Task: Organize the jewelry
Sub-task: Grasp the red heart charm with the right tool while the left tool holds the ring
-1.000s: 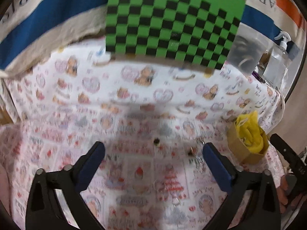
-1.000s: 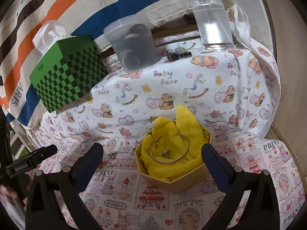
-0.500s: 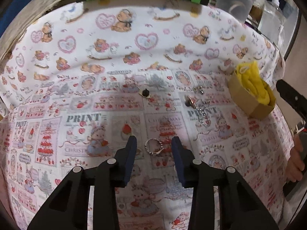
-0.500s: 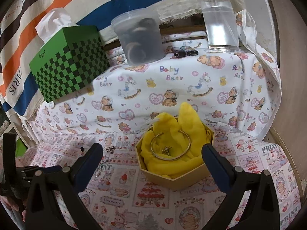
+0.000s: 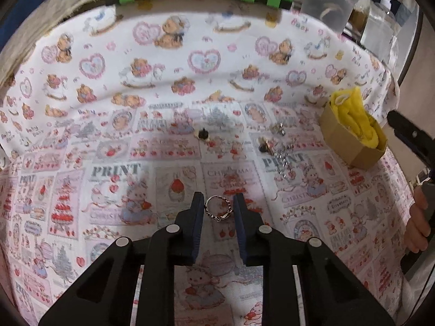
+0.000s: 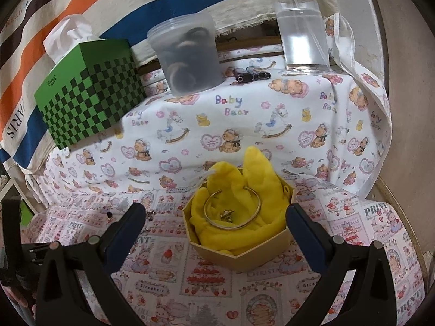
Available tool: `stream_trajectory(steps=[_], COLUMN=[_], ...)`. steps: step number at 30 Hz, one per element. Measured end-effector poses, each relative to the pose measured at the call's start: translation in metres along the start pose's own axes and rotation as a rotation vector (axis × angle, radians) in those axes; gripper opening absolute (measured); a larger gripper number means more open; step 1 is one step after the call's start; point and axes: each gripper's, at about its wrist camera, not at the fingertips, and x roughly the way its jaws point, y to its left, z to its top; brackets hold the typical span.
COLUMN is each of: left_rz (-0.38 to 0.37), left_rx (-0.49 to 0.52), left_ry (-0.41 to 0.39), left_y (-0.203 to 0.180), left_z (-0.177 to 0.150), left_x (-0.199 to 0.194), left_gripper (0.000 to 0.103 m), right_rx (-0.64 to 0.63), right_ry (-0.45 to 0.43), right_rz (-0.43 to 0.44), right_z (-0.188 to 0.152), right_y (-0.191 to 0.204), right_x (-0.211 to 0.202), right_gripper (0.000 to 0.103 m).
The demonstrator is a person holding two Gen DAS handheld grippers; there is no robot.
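The left gripper (image 5: pixel 218 208) points down at a silver ring (image 5: pixel 218 208) lying flat on the printed cloth (image 5: pixel 114 125) of the tabletop; its fingers (image 5: pixel 196 218) are closing from either side, the ring between them and its rim at or just off both pads. Nothing stands between the pads and the ring. Farther out lie a small dark stud (image 5: pixel 203 133), a chain with a clasp (image 5: pixel 281 160) and a small metal piece (image 5: pixel 279 129). The right gripper (image 6: pixel 216 240) has its fingers wide apart with nothing between them, one on each side of the hexagonal cardboard box (image 6: pixel 239 250). Its yellow cloth (image 6: pixel 239 190) lining holds a bangle (image 6: pixel 232 208) around a small earring (image 6: pixel 227 213). Behind stand a green chequered tissue box (image 6: pixel 92 92), a frosted tub (image 6: pixel 190 54), two lighters (image 6: pixel 251 76) and a clear pump bottle (image 6: pixel 301 27)
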Motion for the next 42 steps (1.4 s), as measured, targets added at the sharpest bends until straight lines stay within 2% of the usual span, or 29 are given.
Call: stream_trajectory(steps=[4,8,10,11,15,20,23,27,32,36,39,42], left_rz=[-0.009,0.007,-0.017,-0.018,0.034,0.050,0.093,0.067,0.076,0.073,0.061,0.032], left_rx=[-0.006,-0.022,-0.046,-0.057,-0.082,-0.123,-0.117,-0.137,-0.150,-0.155,-0.161,-0.177], left_ry=[-0.033,-0.089,-0.107,-0.118,-0.149,-0.166,-0.186,-0.163,-0.156,-0.159,-0.166,-0.174], left_y=[0.001,0.006,0.015,0.020,0.039,0.058,0.061,0.069,0.072,0.072,0.072,0.074], left_z=[0.005,0.007,0.010,0.012,0.018,0.021,0.020,0.020,0.021,0.021,0.020,0.020], left_x=[-0.012,-0.022,-0.024,-0.025,-0.028,-0.029,-0.030,-0.023,-0.017,-0.018,-0.019,-0.022], left_gripper=[0.021,0.021,0.021,0.021,0.021,0.021,0.021,0.021,0.021,0.021,0.021,0.021], right_rx=[-0.005,-0.050,-0.094,-0.130,-0.226,-0.369,-0.428,-0.460,-0.452,-0.442,-0.437,-0.423], right_ry=[0.000,-0.015,0.017,0.059,0.136,0.218,0.245,0.290,0.305,0.309,0.326,0.316], right_rz=[-0.010,0.018,0.048,0.084,0.155,0.166,0.134,0.103,0.080,0.074,0.090,0.090], right_z=[-0.002,-0.005,-0.009,-0.010,-0.018,-0.026,-0.028,-0.028,-0.026,-0.026,-0.027,-0.029], right_y=[0.006,0.025,0.041,0.051,0.087,0.126,0.138,0.146,0.148,0.148,0.147,0.144], right_x=[-0.004,-0.010,-0.006,-0.001,0.014,0.043,0.061,0.087,0.107,0.115,0.119,0.118], right_gripper=[0.103,0.103,0.102,0.098,0.078,0.049,0.039,0.032,0.025,0.024,0.015,0.012])
